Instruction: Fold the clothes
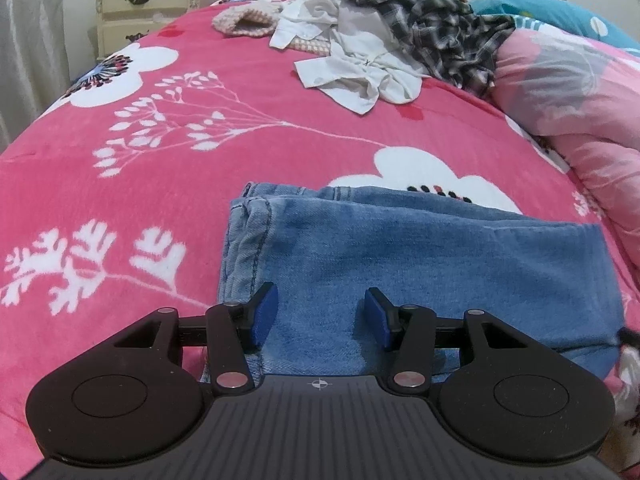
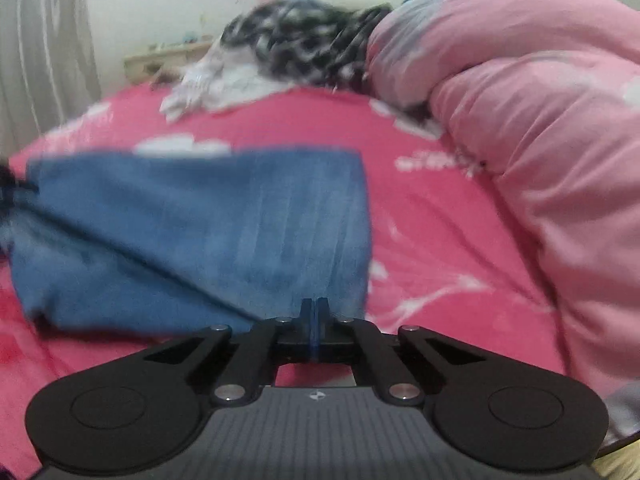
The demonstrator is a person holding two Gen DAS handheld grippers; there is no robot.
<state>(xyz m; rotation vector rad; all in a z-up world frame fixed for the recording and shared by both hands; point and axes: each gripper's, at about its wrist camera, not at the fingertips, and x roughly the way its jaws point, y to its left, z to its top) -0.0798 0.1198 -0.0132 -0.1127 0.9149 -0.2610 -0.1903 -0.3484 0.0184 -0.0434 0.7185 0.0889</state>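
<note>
Blue jeans, folded into a flat rectangle, lie on the pink flowered bedspread. My left gripper hovers over their near left part, open, its blue pads apart with only the flat denim below them. In the blurred right wrist view the jeans spread to the left. My right gripper is shut, pads together, at the jeans' near right corner; I see nothing between them. Unfolded clothes are heaped at the far end of the bed: a black-and-white plaid shirt on a white shirt.
A bunched pink quilt runs along the bed's right side. A pink knitted piece lies left of the heap. A cream nightstand and a grey curtain stand beyond the bed's left edge.
</note>
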